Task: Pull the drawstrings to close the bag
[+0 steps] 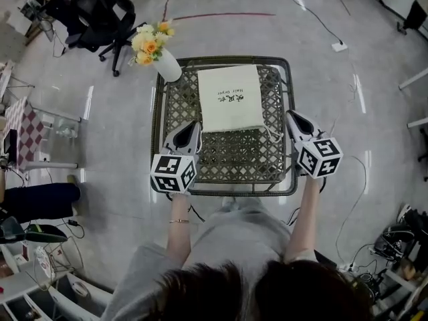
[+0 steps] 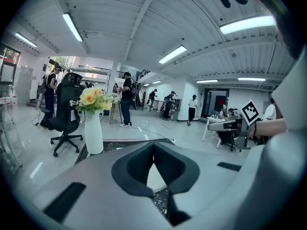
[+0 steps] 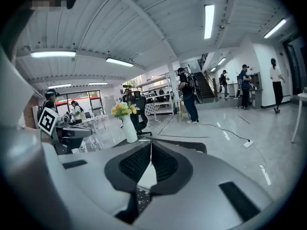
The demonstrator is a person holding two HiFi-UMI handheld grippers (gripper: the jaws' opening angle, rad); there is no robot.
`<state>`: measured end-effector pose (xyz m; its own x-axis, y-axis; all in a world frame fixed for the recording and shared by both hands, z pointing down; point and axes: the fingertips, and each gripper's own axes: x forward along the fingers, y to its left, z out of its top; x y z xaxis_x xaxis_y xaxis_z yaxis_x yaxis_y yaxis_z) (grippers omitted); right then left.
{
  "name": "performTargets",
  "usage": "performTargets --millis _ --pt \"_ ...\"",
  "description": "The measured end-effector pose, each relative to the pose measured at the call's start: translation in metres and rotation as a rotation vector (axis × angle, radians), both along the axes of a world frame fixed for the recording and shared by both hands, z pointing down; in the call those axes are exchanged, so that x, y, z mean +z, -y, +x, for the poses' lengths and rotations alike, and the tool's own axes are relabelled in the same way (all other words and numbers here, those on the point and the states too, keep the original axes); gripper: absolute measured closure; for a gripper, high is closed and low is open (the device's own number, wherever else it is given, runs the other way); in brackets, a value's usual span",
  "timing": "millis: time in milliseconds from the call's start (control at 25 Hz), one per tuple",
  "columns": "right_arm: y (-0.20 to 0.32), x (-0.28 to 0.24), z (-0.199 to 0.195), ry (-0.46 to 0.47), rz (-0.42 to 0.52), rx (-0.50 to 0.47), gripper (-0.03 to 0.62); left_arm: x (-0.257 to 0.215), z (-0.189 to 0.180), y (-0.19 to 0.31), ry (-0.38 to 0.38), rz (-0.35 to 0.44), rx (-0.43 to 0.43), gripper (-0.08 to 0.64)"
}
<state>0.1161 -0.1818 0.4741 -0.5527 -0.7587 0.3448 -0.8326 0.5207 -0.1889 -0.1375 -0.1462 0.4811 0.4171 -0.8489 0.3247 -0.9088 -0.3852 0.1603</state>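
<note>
Both claws are pressed fully together with nothing caught in either one: my left claw (image 1: 194, 123) shows its two dark pads meeting at the tips in its own view, and my right claw (image 1: 290, 114) shows the same in its view. Through the small opening under each pair of pads I can see only a pale patch and a bit of dark lattice. From my head view, the left claw sits low over the woven table (image 1: 224, 191) at about seven o'clock of the bag (image 1: 231, 97), its tip just beside the bag's near left corner; whether it touches the cloth I cannot tell. The right claw is at about four o'clock of the bag, over the table's right rim and clearly apart from the cloth. Between that claw and the bag's near right corner a thin white drawstring (image 1: 271, 134) trails loose across the lattice. The bag itself lies flat in the middle of the table at my twelve o'clock, cream coloured, with a few lines of dark print on top. At the table's eleven o'clock corner stands a white vase (image 1: 168, 66) holding yellow and cream flowers (image 1: 148, 41). Farther out at eleven o'clock a black office chair (image 1: 100, 12) stands on the grey floor, and at one o'clock a dark cable runs to a white power strip (image 1: 339, 46).
</note>
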Motion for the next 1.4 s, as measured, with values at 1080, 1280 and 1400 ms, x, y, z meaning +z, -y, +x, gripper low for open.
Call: performTargets --millis 1080,1280,1400 --pt "0.026 0.097 -0.015 0.091 -0.271 -0.171 0.566 0.096 -0.002 0.016 0.118 -0.281 0.019 0.532" --pt "0.025 0.117 -0.017 0.051 -0.318 -0.211 0.544 0.123 -0.006 0.013 0.131 -0.346 0.048 0.532" --pt "0.025 0.130 -0.020 0.025 -0.354 -0.234 0.477 0.137 -0.009 0.011 0.144 -0.374 0.060 0.531"
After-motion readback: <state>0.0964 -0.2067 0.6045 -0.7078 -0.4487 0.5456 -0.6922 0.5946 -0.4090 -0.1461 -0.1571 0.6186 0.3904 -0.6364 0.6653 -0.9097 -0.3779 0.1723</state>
